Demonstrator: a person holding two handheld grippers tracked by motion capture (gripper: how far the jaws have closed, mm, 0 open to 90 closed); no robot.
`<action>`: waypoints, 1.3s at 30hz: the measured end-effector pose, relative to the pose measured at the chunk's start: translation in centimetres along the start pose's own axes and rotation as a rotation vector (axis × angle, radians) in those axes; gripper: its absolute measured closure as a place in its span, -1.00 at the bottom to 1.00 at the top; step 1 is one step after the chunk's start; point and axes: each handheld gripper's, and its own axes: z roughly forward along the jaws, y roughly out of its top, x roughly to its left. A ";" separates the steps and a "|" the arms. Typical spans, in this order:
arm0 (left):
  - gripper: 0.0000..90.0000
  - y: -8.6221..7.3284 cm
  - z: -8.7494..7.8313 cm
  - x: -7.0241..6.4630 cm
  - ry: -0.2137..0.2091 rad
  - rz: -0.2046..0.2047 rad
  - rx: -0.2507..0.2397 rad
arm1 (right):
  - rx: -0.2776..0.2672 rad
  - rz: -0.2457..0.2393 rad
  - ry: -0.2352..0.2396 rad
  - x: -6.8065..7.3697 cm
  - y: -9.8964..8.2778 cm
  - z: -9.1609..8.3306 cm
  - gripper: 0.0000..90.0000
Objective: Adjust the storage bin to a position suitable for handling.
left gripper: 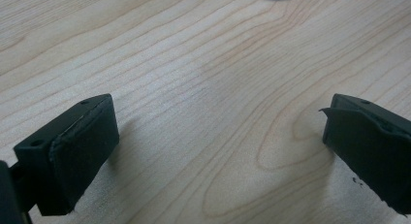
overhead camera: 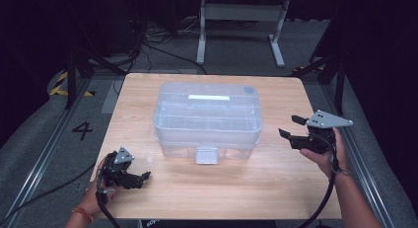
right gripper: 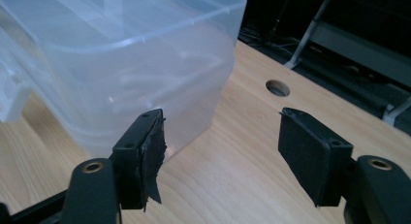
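Observation:
A clear plastic storage box [overhead camera: 207, 119] with a lid stands in the middle of the wooden table [overhead camera: 222, 188]. A white handle [overhead camera: 209, 97] lies flat on its lid, and a latch [overhead camera: 206, 155] faces the near side. My left gripper [overhead camera: 143, 178] rests low at the table's near left, open, with bare wood between its jaws [left gripper: 218, 136]. My right gripper [overhead camera: 290, 126] is held above the table to the right of the box, open and holding nothing. In the right gripper view [right gripper: 220, 141] the box's corner [right gripper: 121, 64] sits just beyond the left pad.
A round hole [right gripper: 277, 88] is cut in the tabletop past the box. Behind the table stands a white metal frame [overhead camera: 241, 20], with cables on the grey floor. A "4" [overhead camera: 82, 130] is marked on the floor to the left. Rails run along both sides.

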 end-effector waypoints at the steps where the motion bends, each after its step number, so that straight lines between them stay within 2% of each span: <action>1: -1.00 0.0 0.0 0.0 0.001 0.001 0.000 | -0.008 -0.002 0.008 0.1 0.5 0.0 -0.22; 2: -1.00 0.0 0.0 0.0 0.001 0.001 0.000 | -0.008 -0.002 0.008 0.1 0.5 0.0 -0.22; 3: -1.00 0.0 0.0 0.0 0.000 0.000 0.000 | -0.022 -0.013 0.016 0.2 1.4 0.2 -0.21; 7: -1.00 0.0 0.0 0.0 0.000 0.001 0.000 | -0.034 -0.030 0.030 0.5 2.7 0.5 -0.20; 9: -1.00 0.0 0.0 0.0 0.000 0.001 0.000 | -0.033 -0.048 0.040 0.7 4.0 1.0 -0.20; 13: -1.00 0.0 0.0 0.0 0.000 0.001 -0.001 | -0.045 -0.043 0.067 0.8 5.2 1.7 -0.17; 17: -1.00 0.0 0.0 0.0 -0.001 0.001 -0.001 | -0.051 -0.065 0.090 1.2 6.9 2.8 -0.12; 22: -1.00 0.0 0.0 0.0 -0.001 0.001 0.000 | -0.042 -0.063 0.129 1.7 8.5 4.4 -0.13; 30: -1.00 0.0 0.0 0.0 -0.001 0.001 -0.001 | -0.025 -0.094 0.154 3.3 10.2 6.1 -0.14; 37: -1.00 0.0 0.0 0.0 -0.001 0.001 -0.001 | 0.036 -0.126 0.186 4.6 11.6 8.8 -0.10; 39: -1.00 0.0 0.0 0.0 -0.001 0.001 -0.001 | 0.036 -0.137 0.184 4.8 11.8 9.1 -0.08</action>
